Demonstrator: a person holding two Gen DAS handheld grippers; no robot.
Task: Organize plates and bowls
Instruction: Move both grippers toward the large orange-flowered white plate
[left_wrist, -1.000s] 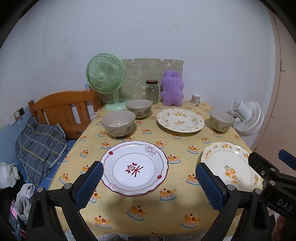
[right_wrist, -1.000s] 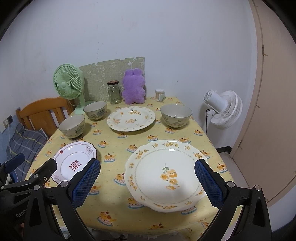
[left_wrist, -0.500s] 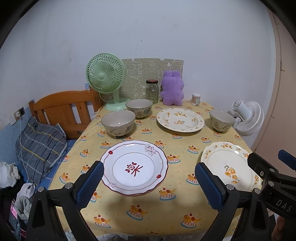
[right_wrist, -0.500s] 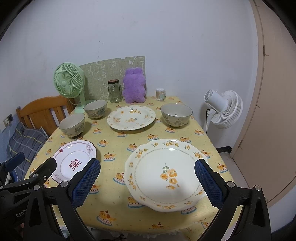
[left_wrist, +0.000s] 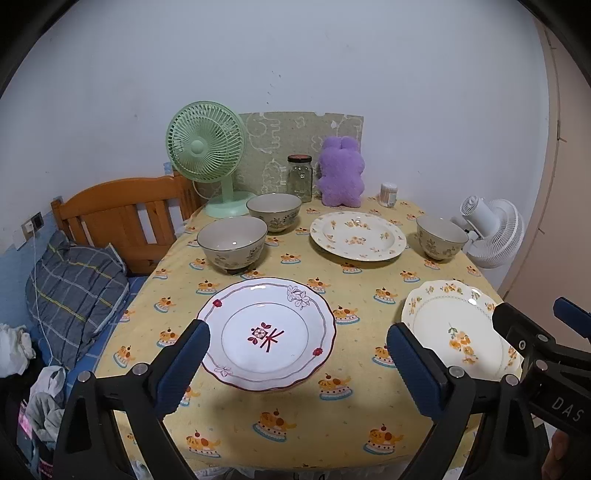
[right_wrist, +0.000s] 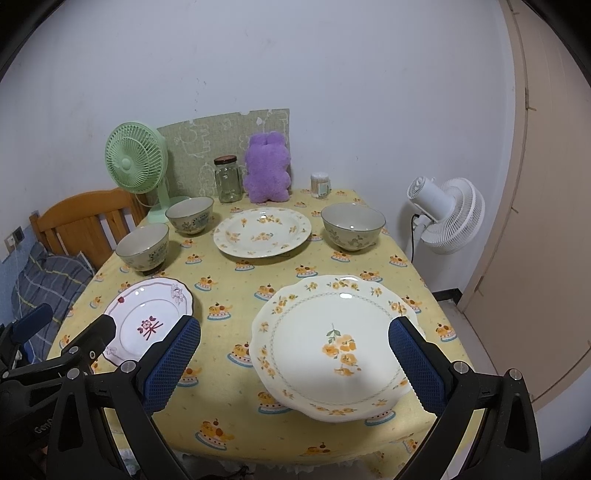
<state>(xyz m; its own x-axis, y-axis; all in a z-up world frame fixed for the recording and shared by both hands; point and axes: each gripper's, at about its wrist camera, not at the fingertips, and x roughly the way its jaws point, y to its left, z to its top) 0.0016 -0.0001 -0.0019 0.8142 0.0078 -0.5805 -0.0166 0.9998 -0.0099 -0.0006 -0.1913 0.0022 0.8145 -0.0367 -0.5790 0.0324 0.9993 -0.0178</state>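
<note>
Nothing shifted since earlier frames. Left tool (left_wrist: 298, 360) spread wide over red-trim plate (left_wrist: 266, 333); right tool (right_wrist: 294, 360) spread wide over orange-flower plate (right_wrist: 334, 343), both plates flat on bench (right_wrist: 236, 280).

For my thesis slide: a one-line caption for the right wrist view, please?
Open right gripper poised above a scalloped yellow-flower plate on the cake-print tablecloth, three bowls beyond.

Left tongs (left_wrist: 298, 345) spread wide, red-trimmed plate (left_wrist: 266, 333) between, untouched
</note>
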